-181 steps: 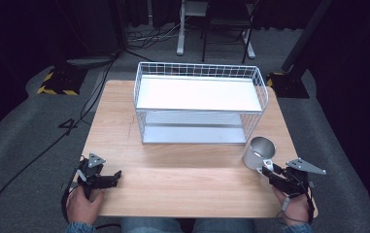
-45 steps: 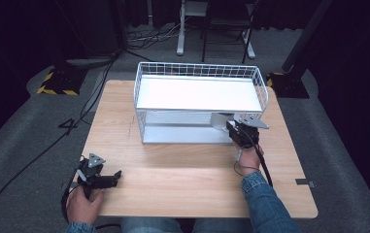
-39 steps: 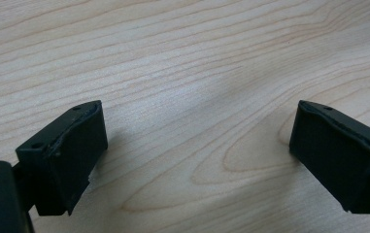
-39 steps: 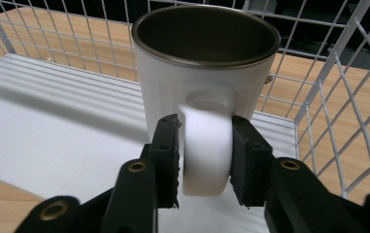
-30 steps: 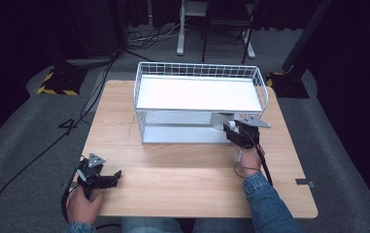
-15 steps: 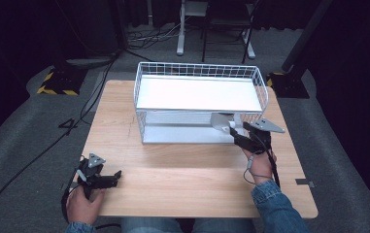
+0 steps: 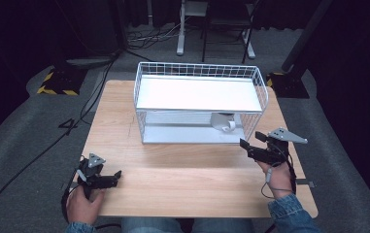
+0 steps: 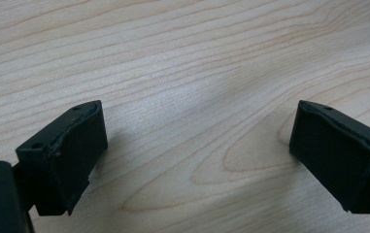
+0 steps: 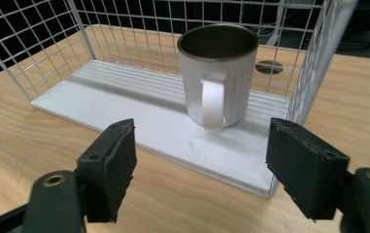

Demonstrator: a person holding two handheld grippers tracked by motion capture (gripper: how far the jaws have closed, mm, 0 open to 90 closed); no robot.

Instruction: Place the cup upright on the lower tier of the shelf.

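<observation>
The right gripper has its jaws spread wide with nothing between them; in the right gripper view they frame a white mug at 12 o'clock, clear of both jaws. The mug stands upright on the white lower shelf of a white wire rack, with its handle turned toward the gripper and its inside dark and metallic. In the high view the right gripper hovers over the wooden table just in front of the rack's right end, held by the right hand, with the mug at about 11 o'clock from it on the lower level, under the flat white top shelf. The left gripper also has its jaws wide apart and empty, with bare wood grain between them. In the high view the left gripper sits low at the table's near left corner in the left hand, well apart from the rack, which lies at about 1 o'clock from it.
</observation>
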